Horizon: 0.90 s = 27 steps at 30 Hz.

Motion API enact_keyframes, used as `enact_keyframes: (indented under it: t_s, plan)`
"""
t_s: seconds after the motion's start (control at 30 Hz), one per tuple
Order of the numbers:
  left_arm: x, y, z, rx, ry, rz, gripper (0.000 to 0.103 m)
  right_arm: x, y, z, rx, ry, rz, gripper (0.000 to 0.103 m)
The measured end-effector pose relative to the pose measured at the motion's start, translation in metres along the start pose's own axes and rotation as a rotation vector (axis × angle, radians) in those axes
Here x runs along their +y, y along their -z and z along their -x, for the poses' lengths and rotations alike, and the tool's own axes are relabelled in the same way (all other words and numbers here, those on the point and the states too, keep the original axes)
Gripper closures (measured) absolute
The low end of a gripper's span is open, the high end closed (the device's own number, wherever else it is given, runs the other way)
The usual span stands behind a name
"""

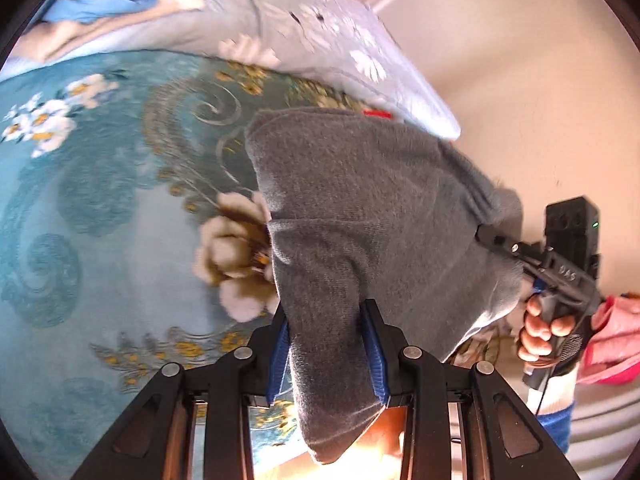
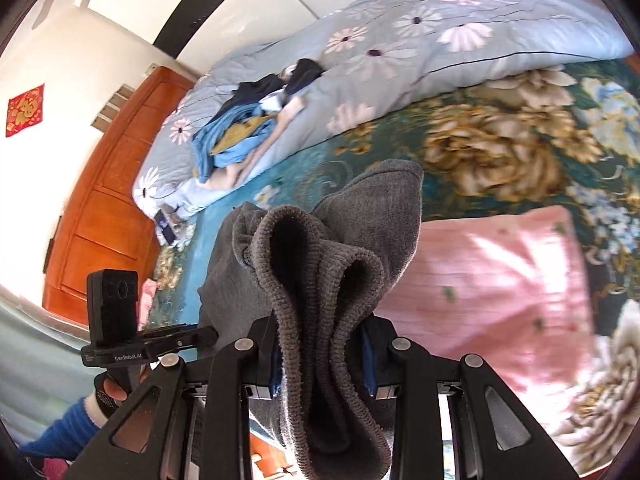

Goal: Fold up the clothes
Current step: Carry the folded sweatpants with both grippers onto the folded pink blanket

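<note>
Both grippers, left gripper (image 1: 328, 344) and right gripper (image 2: 322, 354), clamp the grey sweater (image 1: 360, 208); only the right wrist view shows a pink cloth (image 2: 492, 280).

grey knit garment (image 1: 360, 208) | bunched, held up | above teal bedspread (image 1: 100, 208)

A teal floral bedspread (image 1: 100, 220) covers the bed, big cream-and-gold blossoms across it. Lying over its far side, a pale blue daisy-print quilt (image 2: 460, 36). Beside the bed stands an orange wooden cabinet (image 2: 108, 208), and on the white wall close by, a red paper decoration (image 2: 25, 110). At the quilt's corner rests a small dark phone-like object (image 2: 166, 230), too small to name for certain. A plain cream wall (image 1: 520, 80) fills the left wrist view's right side.
</note>
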State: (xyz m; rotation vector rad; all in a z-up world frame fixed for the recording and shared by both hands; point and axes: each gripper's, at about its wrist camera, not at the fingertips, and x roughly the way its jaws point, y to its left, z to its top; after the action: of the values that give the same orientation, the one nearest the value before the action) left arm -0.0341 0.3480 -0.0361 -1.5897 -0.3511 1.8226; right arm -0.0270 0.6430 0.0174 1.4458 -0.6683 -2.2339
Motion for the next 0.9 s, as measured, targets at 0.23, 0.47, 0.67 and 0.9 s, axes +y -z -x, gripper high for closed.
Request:
enact_keyframes:
  t_s: [0.23,0.47,0.67,0.9]
  plan:
    - [-0.059,-0.014,-0.040,0.036,-0.035,-0.140,0.066,-0.051,-0.004,0.019,-0.017,0.029,-0.059,0.071]
    - [-0.056,-0.021,-0.067,0.045,-0.138,-0.167,0.068,-0.100,0.000,0.012,-0.023,0.023,-0.124,0.071]
    - [-0.027,-0.019,-0.079,0.086,-0.182,-0.144,0.067,-0.131,0.002,-0.011,-0.006,0.016,-0.189,0.070]
    - [-0.024,-0.012,-0.079,0.096,-0.222,-0.161,0.064,-0.157,0.007,-0.031,0.020,0.074,-0.251,0.063]
